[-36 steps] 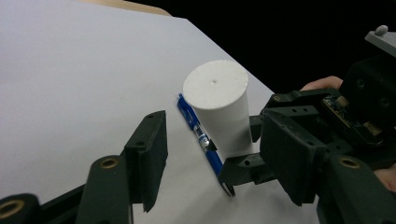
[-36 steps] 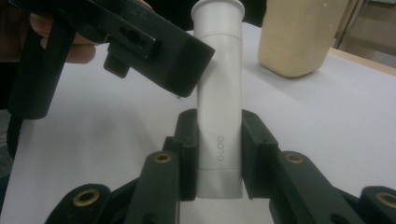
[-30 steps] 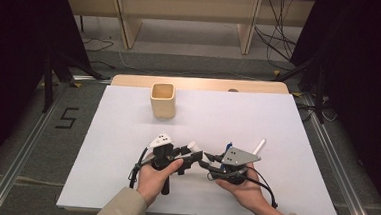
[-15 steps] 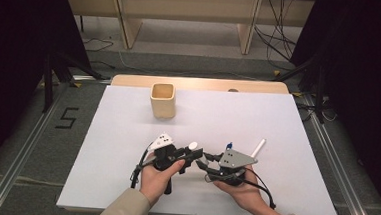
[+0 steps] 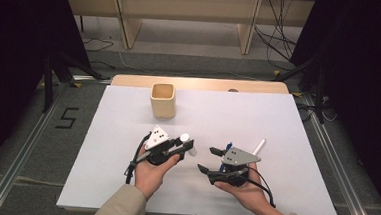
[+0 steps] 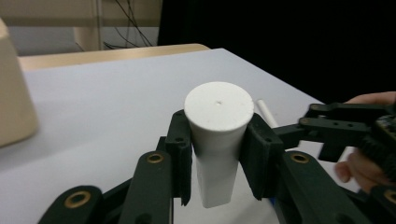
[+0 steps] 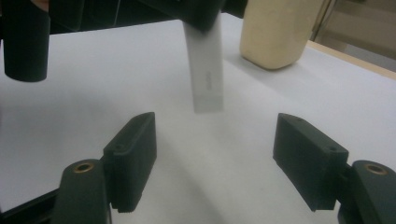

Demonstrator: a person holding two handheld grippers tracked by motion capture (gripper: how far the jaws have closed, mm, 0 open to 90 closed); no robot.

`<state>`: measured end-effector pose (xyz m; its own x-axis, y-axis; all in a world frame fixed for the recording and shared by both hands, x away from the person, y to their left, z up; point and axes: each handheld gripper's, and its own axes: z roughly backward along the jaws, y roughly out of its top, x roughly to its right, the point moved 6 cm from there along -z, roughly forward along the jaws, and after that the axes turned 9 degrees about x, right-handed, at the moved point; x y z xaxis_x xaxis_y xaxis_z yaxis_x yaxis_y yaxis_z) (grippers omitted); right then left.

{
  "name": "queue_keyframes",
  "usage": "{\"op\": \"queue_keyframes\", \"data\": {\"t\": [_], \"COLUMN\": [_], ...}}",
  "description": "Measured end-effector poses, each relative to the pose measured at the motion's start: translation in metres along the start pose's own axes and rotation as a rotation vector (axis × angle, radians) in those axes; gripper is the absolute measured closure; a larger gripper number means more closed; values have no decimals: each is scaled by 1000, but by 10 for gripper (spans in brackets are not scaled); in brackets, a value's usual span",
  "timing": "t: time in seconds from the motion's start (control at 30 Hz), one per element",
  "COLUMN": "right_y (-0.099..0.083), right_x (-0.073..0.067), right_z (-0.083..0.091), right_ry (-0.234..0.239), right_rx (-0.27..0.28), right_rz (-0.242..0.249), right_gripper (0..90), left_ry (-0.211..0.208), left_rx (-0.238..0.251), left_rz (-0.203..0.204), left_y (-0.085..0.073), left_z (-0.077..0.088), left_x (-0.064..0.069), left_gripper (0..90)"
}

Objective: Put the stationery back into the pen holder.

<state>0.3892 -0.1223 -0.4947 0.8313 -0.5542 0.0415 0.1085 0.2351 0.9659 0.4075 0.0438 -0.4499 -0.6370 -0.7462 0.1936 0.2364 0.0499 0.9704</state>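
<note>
A white tube with a round flat cap (image 6: 218, 112) stands upright between the jaws of my left gripper (image 6: 218, 140), which has just closed and is shut on it below the cap. In the high view the left gripper (image 5: 188, 146) holds the tube (image 5: 185, 137) just above the white table (image 5: 288, 118). My right gripper (image 5: 206, 159) faces it from the right. Its jaws have just been opening and stand wide apart with nothing between them. In the right gripper view the tube's lower end (image 7: 205, 70) hangs beyond the open right gripper (image 7: 215, 154).
A beige square cup (image 5: 162, 100) stands upright at the table's far middle, also seen as the cup (image 7: 275, 32) behind the tube. A thin white stick (image 5: 259, 146) lies on the table right of the right gripper. Shelving and cables lie beyond the far edge.
The left jaws closed on the white tube. The right jaws, earlier narrow around the tube's lower end, opened wide and stand off it. Both hands stayed about where they were.
</note>
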Motion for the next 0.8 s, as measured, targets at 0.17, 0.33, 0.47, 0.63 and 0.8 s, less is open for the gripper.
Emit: {"op": "queue_keyframes", "data": {"t": [0.17, 0.33, 0.47, 0.63, 0.8], "right_y": [-2, -4, -5, -7, -8], "right_x": [8, 15, 19, 22, 25], "right_z": [7, 16, 21, 29, 36], "right_ry": [-19, -35, -47, -53, -60], "right_rx": [-19, -17, -17, -14, -12], "right_rz": [-36, -56, -66, -72, -73], "right_gripper": [267, 245, 238, 236, 236], "left_ry": [44, 95, 132, 162, 192], "left_rx": [8, 17, 23, 31, 40], "left_rz": [-22, -37, -59, -70, -80], "left_y": [6, 18, 30, 43, 53], "left_z": [0, 0, 1, 0, -2], "left_x": [-14, -35, -50, -64, -76], "left_gripper": [667, 667, 667, 667, 667]}}
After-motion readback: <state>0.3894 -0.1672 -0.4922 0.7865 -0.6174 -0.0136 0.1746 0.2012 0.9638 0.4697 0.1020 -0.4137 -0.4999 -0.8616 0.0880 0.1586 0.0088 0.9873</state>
